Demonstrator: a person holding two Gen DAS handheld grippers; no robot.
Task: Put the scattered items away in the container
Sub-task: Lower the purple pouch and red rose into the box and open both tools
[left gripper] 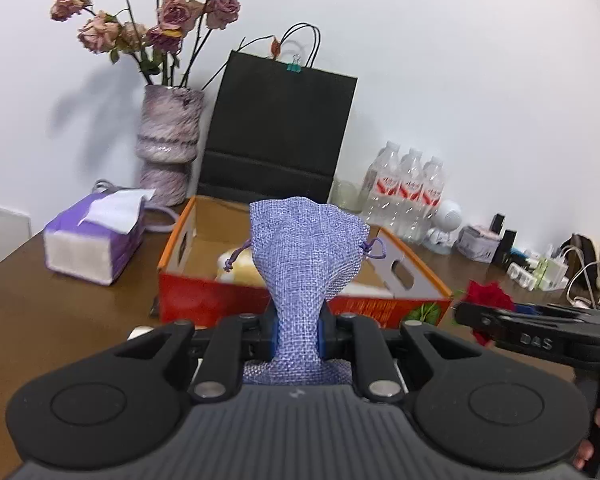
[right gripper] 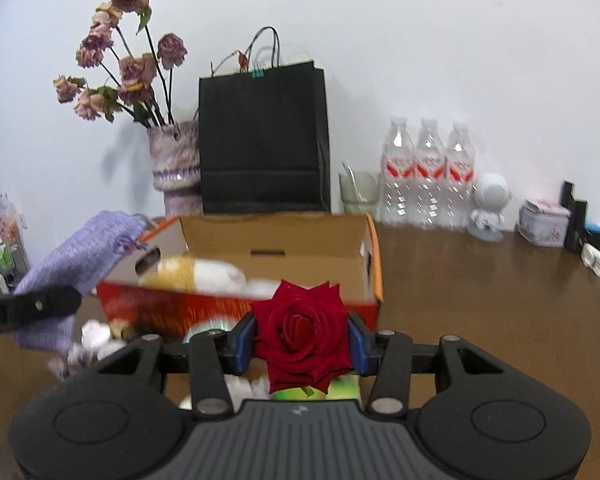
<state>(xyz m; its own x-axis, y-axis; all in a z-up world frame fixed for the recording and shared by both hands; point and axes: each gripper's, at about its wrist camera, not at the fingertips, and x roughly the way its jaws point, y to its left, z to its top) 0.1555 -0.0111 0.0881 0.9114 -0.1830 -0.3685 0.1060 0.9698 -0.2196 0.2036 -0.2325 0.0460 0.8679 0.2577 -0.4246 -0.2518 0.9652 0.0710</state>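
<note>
**Pouch and rose held before the open box**

We see the left gripper [left gripper: 298, 336] with its fingers pinching a lavender burlap pouch [left gripper: 306, 252], which rises upright in front of the open orange-and-red cardboard box [left gripper: 180, 240]. Just right of that box, the right gripper [right gripper: 302, 346] has its fingers closed on a red rose [right gripper: 304, 340], the bloom facing the camera. Inside the box we make out a pale yellow-and-white item [right gripper: 196, 274], too blurred to name. The box rests on a brown table [left gripper: 60, 312]. Behind the box stand a black paper bag [left gripper: 280, 128], a vase of dried roses [left gripper: 168, 144] and three water bottles [right gripper: 428, 172]; a tissue pack [left gripper: 92, 236] lies left of it.
</note>
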